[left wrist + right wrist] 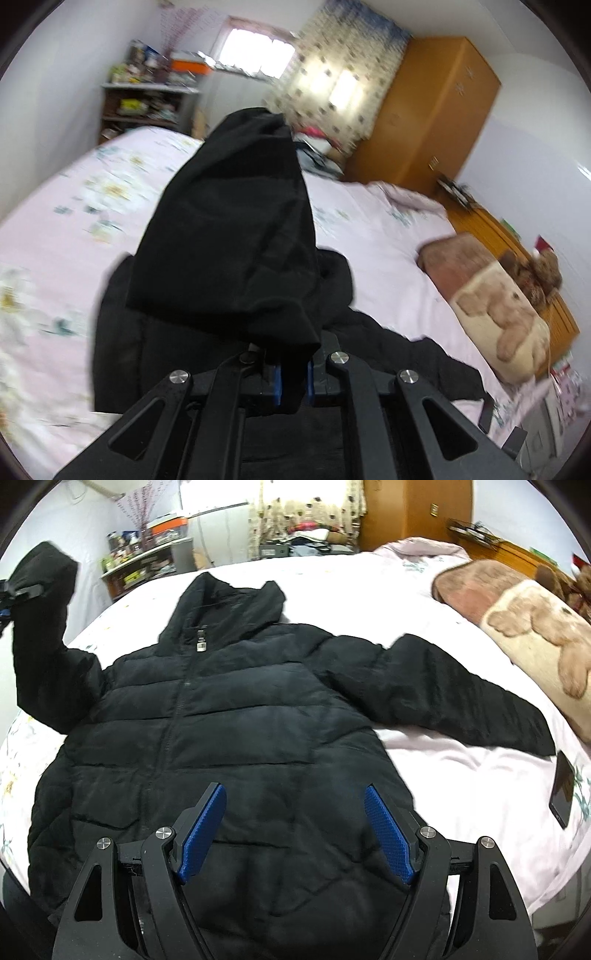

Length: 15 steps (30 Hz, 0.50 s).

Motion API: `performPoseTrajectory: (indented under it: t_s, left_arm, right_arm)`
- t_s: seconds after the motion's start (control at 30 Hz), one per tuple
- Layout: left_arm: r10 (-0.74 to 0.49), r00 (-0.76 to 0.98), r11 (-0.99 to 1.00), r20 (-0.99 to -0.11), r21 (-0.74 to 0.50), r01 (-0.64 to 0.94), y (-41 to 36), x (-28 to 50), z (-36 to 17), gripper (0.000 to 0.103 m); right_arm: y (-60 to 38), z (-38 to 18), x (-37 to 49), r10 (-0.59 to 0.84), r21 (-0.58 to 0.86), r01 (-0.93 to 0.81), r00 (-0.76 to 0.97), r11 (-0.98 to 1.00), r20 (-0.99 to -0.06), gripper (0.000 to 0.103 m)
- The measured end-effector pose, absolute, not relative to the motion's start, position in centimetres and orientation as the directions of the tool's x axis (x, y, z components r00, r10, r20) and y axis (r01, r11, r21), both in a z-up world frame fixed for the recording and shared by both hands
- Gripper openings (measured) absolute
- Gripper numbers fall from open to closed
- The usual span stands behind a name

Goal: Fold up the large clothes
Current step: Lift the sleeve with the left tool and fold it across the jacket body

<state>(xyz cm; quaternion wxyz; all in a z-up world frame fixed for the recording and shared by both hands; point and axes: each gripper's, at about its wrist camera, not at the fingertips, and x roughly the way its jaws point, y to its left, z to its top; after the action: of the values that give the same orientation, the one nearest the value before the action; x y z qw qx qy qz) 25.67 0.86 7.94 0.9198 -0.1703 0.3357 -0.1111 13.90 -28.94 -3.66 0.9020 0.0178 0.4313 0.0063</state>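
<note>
Left tongs [291, 376] clamped on raised sleeve cuff [236, 229] of black quilted hooded jacket [207, 738]; right tongs [295, 830] wide, empty. Risk: slick padded cuff slipping mid-fold.

Black jacket [229, 716], pink floral bedsheet [369, 590]

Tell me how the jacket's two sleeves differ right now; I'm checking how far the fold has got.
The left sleeve is lifted off the bed, its cuff clamped in the left gripper; the right sleeve lies flat on the pink bedsheet, with no gripper on it. The left sleeve stands bent upward; the right sleeve stretches outward toward the phone. Both are black and quilted.
</note>
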Motion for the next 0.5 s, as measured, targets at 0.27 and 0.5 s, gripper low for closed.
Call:
performPoseTrajectory:
  t_s: [0.27, 0.5]
  left_arm:
    - [-0.441, 0.614, 0.888, -0.655, -0.418, 0.192, -7.6, 28.2, 0.9, 0.009]
    - [-0.499, 0.497, 0.864, -0.71, -0.45, 0.225, -11.7, 29.7, -3.0, 0.044]
  right_arm:
    - [-32.3, -5.9, 14.4, -0.005, 0.043, 0.066, 0.592, 0.997, -0.806, 0.077]
    - [-33.2, -7.1, 14.9, -0.011, 0.047, 0.085, 0.576, 0.995, -0.818, 0.077]
